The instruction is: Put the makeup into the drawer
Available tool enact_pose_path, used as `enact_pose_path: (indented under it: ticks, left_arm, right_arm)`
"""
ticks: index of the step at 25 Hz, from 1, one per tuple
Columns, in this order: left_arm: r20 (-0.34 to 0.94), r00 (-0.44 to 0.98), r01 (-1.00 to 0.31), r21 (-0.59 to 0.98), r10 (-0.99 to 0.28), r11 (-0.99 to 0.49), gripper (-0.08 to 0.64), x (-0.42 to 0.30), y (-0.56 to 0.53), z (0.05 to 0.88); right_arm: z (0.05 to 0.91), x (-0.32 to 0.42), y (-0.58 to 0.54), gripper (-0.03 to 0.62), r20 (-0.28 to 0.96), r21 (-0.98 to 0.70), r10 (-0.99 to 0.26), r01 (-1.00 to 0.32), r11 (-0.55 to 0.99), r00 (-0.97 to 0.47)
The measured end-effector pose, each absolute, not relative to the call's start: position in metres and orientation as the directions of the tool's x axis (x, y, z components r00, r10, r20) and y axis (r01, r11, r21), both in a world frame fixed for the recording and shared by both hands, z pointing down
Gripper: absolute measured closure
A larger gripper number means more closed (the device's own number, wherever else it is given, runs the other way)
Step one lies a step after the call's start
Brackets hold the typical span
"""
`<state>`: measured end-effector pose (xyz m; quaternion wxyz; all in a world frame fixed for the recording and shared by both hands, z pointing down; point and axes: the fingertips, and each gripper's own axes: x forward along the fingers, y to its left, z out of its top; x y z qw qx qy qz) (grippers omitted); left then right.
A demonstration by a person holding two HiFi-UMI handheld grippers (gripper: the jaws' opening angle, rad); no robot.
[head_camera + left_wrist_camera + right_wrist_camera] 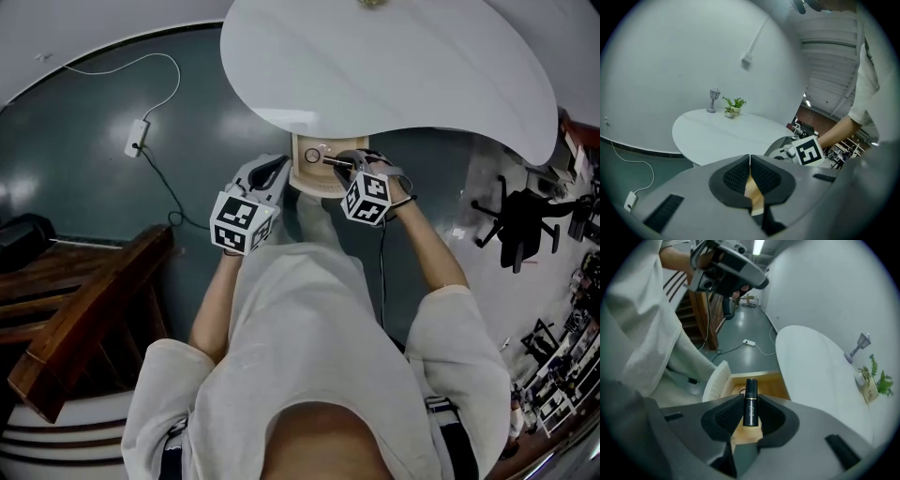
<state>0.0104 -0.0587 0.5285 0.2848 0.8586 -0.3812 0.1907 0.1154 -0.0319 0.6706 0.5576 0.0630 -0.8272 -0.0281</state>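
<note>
A black makeup tube [750,401] with a thin gold band stands upright between the pads of my right gripper [751,414], which is shut on it. The tube hangs over the open wooden drawer [765,379], whose white front [714,382] is pulled out from under the table. From the head view, the right gripper [339,162] sits above the drawer [302,176], where a small round item [312,156] lies. My left gripper [278,171] is just left of the drawer; its jaws [750,159] are shut, with only wood showing behind them.
The white oval table [394,66] overhangs the drawer's back; a small lamp [714,99] and a potted plant [733,107] stand on it. A power cable and plug [138,137] lie on the dark floor at left, next to wooden stairs [84,319].
</note>
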Motion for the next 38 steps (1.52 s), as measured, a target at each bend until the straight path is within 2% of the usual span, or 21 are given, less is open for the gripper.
enact_pose_path:
  ticks: [4, 8, 18, 26, 33, 38]
  left_arm:
    - [0.560, 0.622, -0.777, 0.354, -0.548, -0.520, 0.546, -0.002, -0.052, 0.541]
    - [0.575, 0.610, -0.788, 0.368, -0.545, -0.494, 0.546, -0.015, -0.046, 0.555]
    - [0.607, 0.588, -0.808, 0.412, -0.534, -0.421, 0.546, -0.039, -0.037, 0.590]
    - [0.630, 0.569, -0.822, 0.434, -0.528, -0.367, 0.546, -0.052, -0.027, 0.606]
    - [0.639, 0.556, -0.831, 0.434, -0.532, -0.348, 0.546, -0.061, -0.026, 0.611]
    - [0.636, 0.559, -0.829, 0.431, -0.532, -0.356, 0.546, -0.061, -0.028, 0.609]
  right_arm:
    - [0.707, 0.109, -0.022, 0.502, 0.952, 0.117, -0.082, 0.105, 0.988, -0.293]
    - [0.746, 0.103, -0.017, 0.502, 0.973, 0.074, -0.032, 0.180, 0.981, -0.228]
    - [0.833, 0.097, -0.033, 0.500, 0.993, 0.018, 0.001, 0.159, 0.987, -0.116]
    - [0.870, 0.092, -0.043, 0.499, 0.999, 0.011, 0.000, 0.202, 0.979, -0.053]
    - [0.885, 0.093, -0.044, 0.495, 0.999, 0.016, -0.010, 0.190, 0.982, -0.032]
    - [0.886, 0.098, -0.040, 0.417, 0.999, -0.021, 0.024, 0.157, 0.987, -0.022]
